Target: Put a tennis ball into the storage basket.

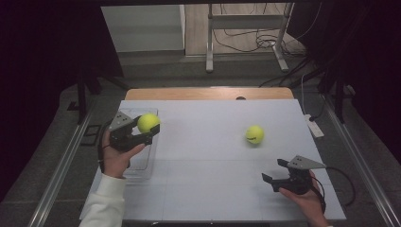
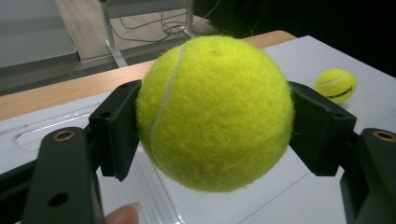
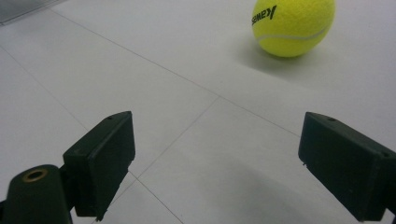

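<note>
My left gripper is shut on a yellow tennis ball, held above a clear tray at the table's left edge. In the left gripper view that ball sits squeezed between both black pads. A second tennis ball with black lettering rests on the white table to the right of middle, and is also in the left gripper view. My right gripper stands open near the front right, nothing between its jaws. Ahead of it lies the second ball, apart from the jaws.
The white table top has a wooden strip along its far edge. A white power strip lies off the right edge. A metal stand's legs and cables are on the floor beyond.
</note>
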`<state>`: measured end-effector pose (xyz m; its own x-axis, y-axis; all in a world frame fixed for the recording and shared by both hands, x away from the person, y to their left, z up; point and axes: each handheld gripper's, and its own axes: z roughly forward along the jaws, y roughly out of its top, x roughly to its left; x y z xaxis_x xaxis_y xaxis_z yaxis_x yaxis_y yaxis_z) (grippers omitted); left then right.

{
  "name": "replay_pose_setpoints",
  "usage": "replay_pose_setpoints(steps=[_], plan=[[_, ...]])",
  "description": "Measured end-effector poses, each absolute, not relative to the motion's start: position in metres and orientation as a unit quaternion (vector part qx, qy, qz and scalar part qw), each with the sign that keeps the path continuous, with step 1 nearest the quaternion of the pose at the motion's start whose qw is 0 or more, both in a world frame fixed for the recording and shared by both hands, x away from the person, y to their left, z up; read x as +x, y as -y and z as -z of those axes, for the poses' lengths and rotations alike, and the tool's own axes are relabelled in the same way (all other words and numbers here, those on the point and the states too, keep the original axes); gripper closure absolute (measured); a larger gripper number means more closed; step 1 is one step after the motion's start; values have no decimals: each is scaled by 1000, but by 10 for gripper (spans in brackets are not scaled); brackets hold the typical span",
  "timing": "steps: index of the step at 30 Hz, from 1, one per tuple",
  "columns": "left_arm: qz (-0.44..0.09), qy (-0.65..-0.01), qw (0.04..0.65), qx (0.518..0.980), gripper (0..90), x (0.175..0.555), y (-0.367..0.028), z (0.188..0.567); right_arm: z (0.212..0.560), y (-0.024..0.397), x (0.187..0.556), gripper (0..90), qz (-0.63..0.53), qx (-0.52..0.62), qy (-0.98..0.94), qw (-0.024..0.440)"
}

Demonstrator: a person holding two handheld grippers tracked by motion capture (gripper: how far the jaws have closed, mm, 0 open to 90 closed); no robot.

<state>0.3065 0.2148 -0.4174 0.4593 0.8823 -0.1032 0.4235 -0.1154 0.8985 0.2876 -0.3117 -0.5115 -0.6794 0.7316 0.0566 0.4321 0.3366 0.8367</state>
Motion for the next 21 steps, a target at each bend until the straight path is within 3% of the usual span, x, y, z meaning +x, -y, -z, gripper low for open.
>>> replay_pose_setpoints(steps=[21], plan=[[-253, -489, 461, 696, 262, 314, -232, 427, 511, 312, 288, 116, -448, 365, -799, 166]])
